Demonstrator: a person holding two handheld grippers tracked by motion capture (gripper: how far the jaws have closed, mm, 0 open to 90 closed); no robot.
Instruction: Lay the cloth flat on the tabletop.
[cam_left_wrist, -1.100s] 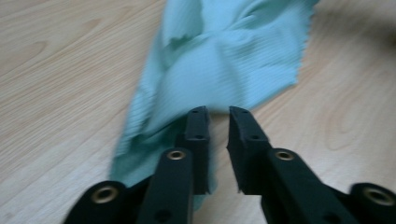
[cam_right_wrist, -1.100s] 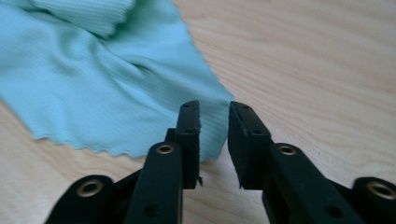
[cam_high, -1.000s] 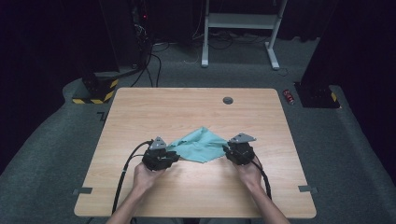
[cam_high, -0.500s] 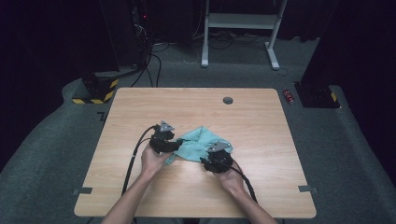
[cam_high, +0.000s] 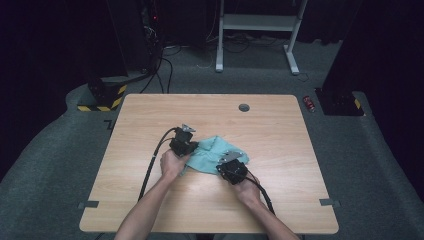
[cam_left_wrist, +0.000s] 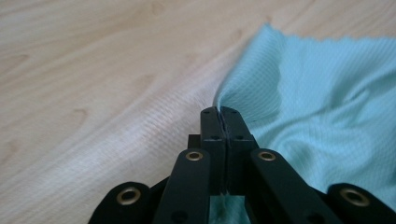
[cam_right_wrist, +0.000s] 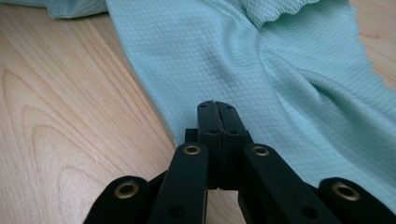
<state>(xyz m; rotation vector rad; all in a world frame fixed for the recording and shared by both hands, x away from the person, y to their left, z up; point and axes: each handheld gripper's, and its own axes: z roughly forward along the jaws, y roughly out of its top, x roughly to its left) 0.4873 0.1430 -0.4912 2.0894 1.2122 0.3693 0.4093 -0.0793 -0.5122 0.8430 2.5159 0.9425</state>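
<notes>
With the teal cloth (cam_high: 212, 152) lying bunched at the middle of the table (cam_high: 280, 130), we are keeping both pinches firm and lifting evenly, the left gripper (cam_left_wrist: 220, 112) having just clamped its left edge and the right gripper (cam_right_wrist: 216, 108) its near edge, jaws fully closed.

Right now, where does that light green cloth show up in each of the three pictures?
High view: the cloth lies mid-table, between the left gripper and the right gripper.
Left gripper view: the cloth is on the right; its edge is pinched in the shut jaws.
Right gripper view: the cloth spreads across top and right, edge pinched.
Shared landmark: the wooden table.
</notes>
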